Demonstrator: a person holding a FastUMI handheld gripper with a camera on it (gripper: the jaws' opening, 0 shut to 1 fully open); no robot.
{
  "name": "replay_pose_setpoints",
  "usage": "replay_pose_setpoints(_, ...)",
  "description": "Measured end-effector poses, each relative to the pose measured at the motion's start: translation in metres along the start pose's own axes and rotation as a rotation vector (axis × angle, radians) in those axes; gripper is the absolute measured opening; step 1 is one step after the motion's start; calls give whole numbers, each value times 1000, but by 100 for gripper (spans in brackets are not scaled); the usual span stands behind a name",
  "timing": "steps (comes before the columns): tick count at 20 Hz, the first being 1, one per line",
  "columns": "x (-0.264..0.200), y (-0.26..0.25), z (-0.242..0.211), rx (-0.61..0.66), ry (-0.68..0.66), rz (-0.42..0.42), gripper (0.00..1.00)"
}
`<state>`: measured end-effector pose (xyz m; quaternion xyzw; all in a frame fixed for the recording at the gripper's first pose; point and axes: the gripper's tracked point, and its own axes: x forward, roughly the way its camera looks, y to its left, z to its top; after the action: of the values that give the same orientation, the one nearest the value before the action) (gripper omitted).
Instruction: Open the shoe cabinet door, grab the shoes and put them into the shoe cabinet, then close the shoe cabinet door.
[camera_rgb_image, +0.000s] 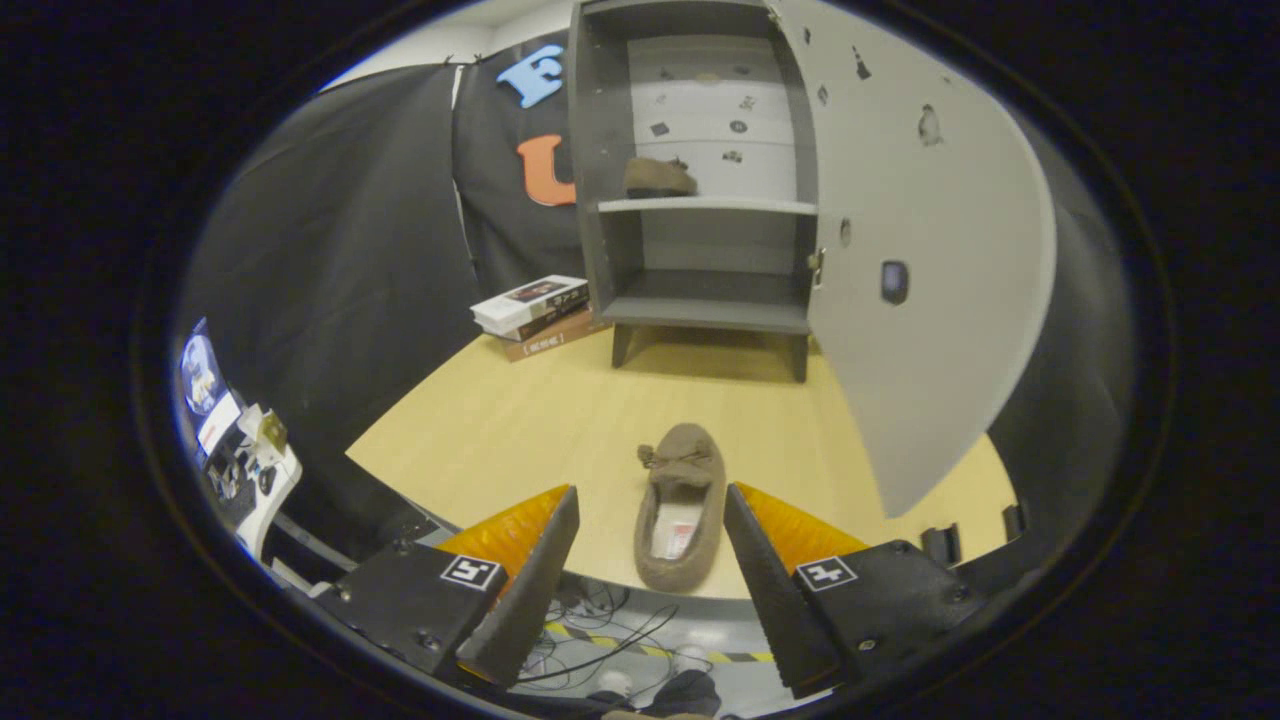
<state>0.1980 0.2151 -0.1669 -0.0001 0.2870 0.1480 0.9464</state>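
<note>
A brown slipper (680, 505) lies on the wooden table (500, 420), toe pointing toward the cabinet, its heel near the table's front edge. My gripper (650, 505) is open, with the fingers (545, 560) standing either side of the slipper's heel end and not touching it. Beyond it stands the grey shoe cabinet (700, 180). Its door (930, 250) is swung wide open to the right. A second brown slipper (658, 178) rests on the cabinet's middle shelf (720, 205). The bottom shelf holds nothing.
A stack of books (535, 310) lies on the table left of the cabinet's foot. Cables run over the floor (620, 640) below the table's front edge. A white device (240, 470) stands off to the left.
</note>
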Motion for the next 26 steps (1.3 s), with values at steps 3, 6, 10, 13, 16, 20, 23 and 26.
replay_pose_setpoints(3, 11, 11, -16, 35, 83, 21, 93)
replay_pose_setpoints(6, 19, 9, -24, 46, 140, 15, 91)
replay_pose_setpoints(10, 30, 5, -28, 80, 187, -29, 90)
replay_pose_setpoints(13, 35, 5, -27, 120, 202, -41, 90)
replay_pose_setpoints(16, 37, 6, -29, 137, 223, -37, 75)
replay_pose_setpoints(20, 41, 6, -26, 144, 213, -18, 30)
replay_pose_setpoints(23, 40, 9, -27, 142, 226, 15, 14)
replay_pose_setpoints(26, 34, 10, -15, 144, 200, 32, 7)
